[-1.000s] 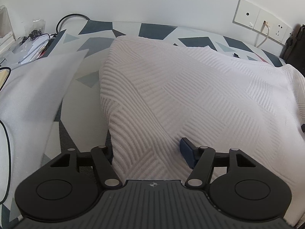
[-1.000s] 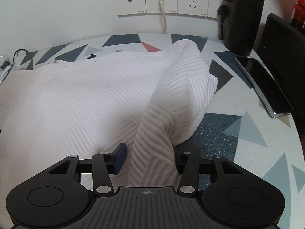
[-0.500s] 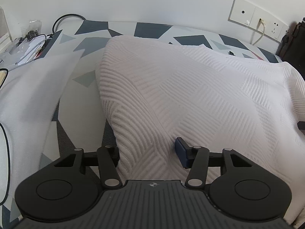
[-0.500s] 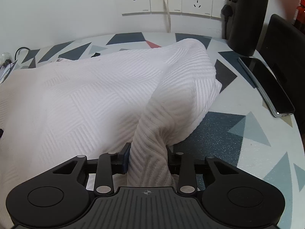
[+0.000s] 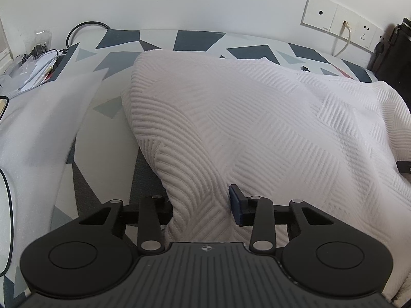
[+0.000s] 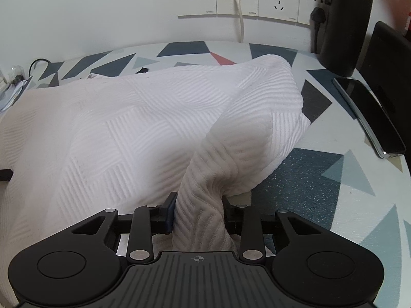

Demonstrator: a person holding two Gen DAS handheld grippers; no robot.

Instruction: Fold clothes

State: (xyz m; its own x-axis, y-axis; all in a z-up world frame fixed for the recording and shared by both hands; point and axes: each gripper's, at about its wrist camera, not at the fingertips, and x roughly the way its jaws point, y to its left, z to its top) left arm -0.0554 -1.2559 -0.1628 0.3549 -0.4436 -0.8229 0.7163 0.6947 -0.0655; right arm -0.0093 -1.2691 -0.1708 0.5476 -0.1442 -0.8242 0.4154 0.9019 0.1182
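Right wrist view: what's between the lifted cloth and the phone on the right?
Only bare patterned tabletop separates the white cloth from the phone in the right wrist view. The black bottle stands further back, by the wall.

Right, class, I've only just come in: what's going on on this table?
A person with a handheld gripper in each hand is folding a white textured garment on a table with a triangle pattern. The left gripper is shut on one bunched corner of the cloth, and the right gripper is shut on another. The cloth is raised between them, not yet laid flat. A phone lies off to the right.
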